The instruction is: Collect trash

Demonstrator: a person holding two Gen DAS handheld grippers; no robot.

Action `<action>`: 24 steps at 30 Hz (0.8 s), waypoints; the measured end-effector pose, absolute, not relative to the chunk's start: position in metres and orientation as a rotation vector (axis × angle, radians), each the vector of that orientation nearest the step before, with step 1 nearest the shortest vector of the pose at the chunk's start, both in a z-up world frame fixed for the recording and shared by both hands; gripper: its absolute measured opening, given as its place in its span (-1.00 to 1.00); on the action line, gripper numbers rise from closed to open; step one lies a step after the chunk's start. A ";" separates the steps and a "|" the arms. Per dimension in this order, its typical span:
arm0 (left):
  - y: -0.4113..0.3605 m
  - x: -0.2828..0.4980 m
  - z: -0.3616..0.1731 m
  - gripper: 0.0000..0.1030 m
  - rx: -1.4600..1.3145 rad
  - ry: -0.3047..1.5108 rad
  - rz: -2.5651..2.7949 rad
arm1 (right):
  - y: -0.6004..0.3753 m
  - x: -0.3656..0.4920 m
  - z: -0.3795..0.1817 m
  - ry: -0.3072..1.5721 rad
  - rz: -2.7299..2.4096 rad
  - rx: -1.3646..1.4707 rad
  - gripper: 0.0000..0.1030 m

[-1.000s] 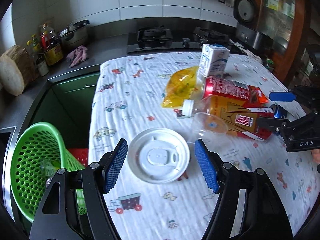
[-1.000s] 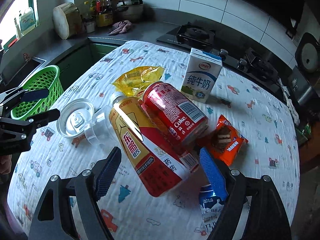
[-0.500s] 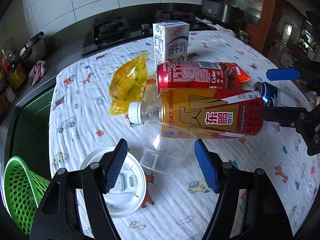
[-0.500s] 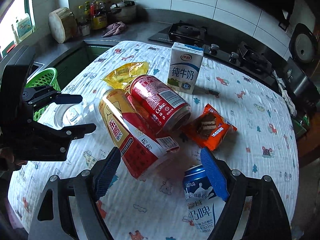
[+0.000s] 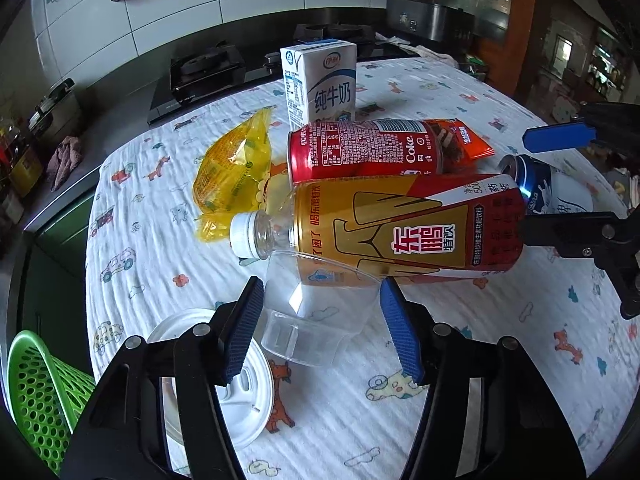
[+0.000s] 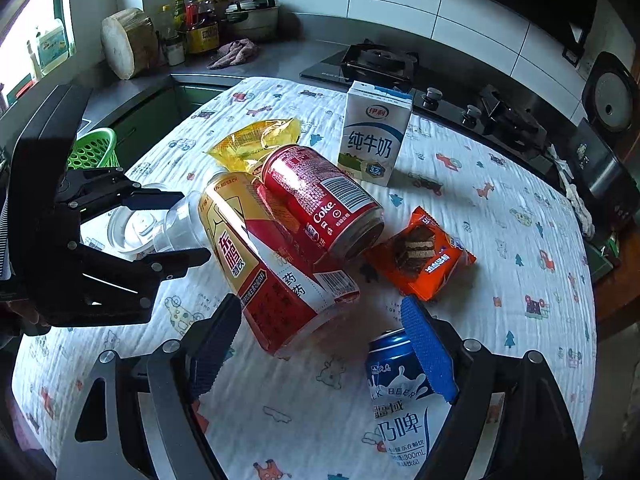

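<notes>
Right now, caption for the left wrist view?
Left gripper closing around a clear plastic cup lying beside a bottle on the table.

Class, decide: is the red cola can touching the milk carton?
Apart. The right wrist view shows bare tablecloth between the cola can, lying on its side, and the upright milk carton.

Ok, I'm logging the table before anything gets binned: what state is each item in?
Clear plastic cup: on its side, between the closing left gripper pads.
Yellow-red bottle: lying down, cap on.
Coke can: on its side.
Milk carton: upright.
Blue can: lying down, beside a right gripper finger.
White lid: flat.
Orange snack packet: flat.
Yellow bag: crumpled.
</notes>
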State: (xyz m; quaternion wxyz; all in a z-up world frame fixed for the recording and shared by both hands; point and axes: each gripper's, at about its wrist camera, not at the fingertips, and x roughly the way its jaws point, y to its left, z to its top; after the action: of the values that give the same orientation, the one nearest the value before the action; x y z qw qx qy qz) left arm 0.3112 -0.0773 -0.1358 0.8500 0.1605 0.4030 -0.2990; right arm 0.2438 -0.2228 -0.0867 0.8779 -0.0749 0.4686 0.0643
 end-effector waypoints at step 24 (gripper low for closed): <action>-0.007 0.289 -0.093 0.13 0.259 0.784 -0.519 | -0.166 0.289 -0.113 1.059 0.280 -0.368 0.53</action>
State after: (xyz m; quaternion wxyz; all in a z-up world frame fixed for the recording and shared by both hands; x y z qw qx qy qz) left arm 0.2893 -0.0074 -0.0934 0.8835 0.1242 0.3767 -0.2494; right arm 0.2890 -0.1658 -0.1125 0.8378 -0.1739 0.5004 0.1322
